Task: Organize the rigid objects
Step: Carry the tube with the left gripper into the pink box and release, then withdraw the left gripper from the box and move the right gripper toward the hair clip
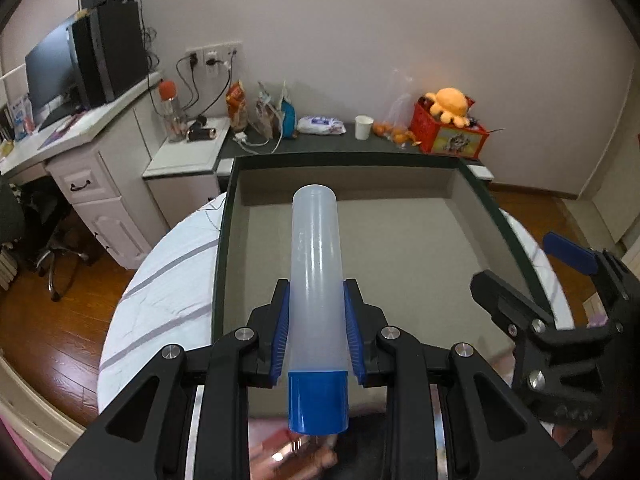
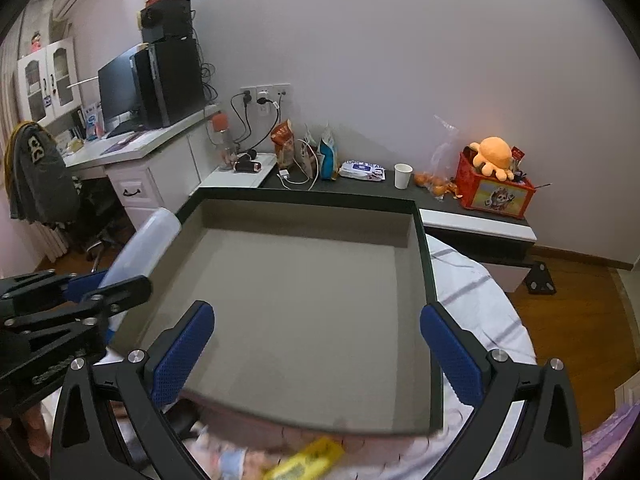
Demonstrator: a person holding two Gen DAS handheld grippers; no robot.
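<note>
Got the bottle [image 1: 316, 276] clamped in my left tongs [image 1: 316, 328], long axis pointing straight ahead over the empty tray [image 1: 400, 264]. Right tongs [image 2: 316, 356] wide open, holding nothing, just beside.

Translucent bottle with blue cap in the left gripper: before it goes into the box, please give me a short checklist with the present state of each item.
1. Left gripper shut on the bottle: ok, both blue pads press its sides.
2. Cap on the bottle: ok, it sits on the near end.
3. Box has free room: ok, no object shows on its grey floor.
4. Right gripper free: ok, jaws open, nothing between them.
5. Right gripper out of the bottle's way: cannot tell, it hovers over the box.
6. Bottle contents: cannot tell through the cloudy wall.
</note>
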